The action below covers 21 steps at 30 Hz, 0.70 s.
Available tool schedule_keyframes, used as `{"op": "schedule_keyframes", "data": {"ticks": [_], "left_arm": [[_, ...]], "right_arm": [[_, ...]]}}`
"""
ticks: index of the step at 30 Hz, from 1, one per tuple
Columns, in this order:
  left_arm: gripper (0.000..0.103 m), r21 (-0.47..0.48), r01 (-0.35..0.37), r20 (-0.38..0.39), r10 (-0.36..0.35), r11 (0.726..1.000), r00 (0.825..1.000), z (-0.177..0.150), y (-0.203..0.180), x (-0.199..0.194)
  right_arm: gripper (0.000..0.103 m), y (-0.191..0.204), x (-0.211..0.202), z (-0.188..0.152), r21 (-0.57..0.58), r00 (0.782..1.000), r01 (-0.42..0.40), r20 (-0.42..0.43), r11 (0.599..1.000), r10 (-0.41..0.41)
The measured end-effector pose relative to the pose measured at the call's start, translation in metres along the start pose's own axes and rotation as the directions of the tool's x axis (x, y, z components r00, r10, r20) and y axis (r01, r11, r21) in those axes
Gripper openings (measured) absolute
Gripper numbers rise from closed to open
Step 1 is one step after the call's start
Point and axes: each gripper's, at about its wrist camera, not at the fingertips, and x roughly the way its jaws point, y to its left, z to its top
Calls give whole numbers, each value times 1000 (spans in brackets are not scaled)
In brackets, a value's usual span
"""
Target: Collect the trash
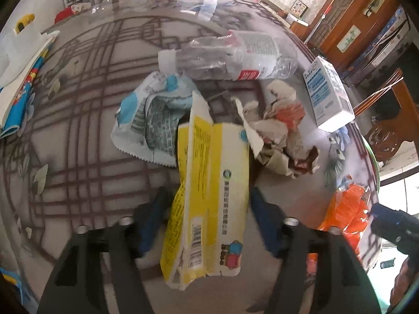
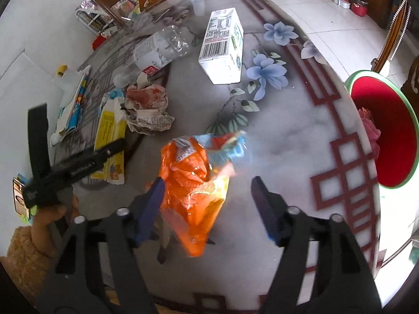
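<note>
Open lane: bare patterned glass tabletop (image 2: 288, 141) right of my right gripper (image 2: 207, 204), clear out to the red basin with the green rim (image 2: 408, 120) off the edge. Orange crinkled plastic wrapper (image 2: 193, 183) sits between its fingers. Ahead of my left gripper (image 1: 207, 217) is packed: flattened yellow-and-white carton (image 1: 209, 196), blue-and-white torn pouch (image 1: 146, 115), crumpled brown paper wad (image 1: 280, 130), crushed clear plastic bottle (image 1: 230, 57), upright white milk carton (image 1: 327, 94). Free tabletop left of that pile.
</note>
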Motion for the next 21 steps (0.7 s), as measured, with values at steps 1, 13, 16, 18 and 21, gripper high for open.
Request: {"op": "schedule_keyframes", "data": {"ticks": [1,13,16,18,21], "left_arm": [[50,-1,3,4,-3,1000,1000,-1,1,-1],[39,-23,78,106,-75,997,992,-20,2,-51],[39,-14,83,127,-80,996,989,-23,1,-64],[39,-9,84,144,-82,996,986,-23,0,-72],[39,-6,90,172,-88,996,981,-21,-1,-83]], "right_arm": [[73,2,0,1,-3,1000,1,2,1000,-1],[81,25,39,10,-12,997,39,-66,999,-40],[65,26,43,9,-8,998,27,-56,1000,-28],[62,28,39,8,-17,999,17,-45,1000,-18],[58,33,27,9,-38,1000,0,-3,999,0]]}}
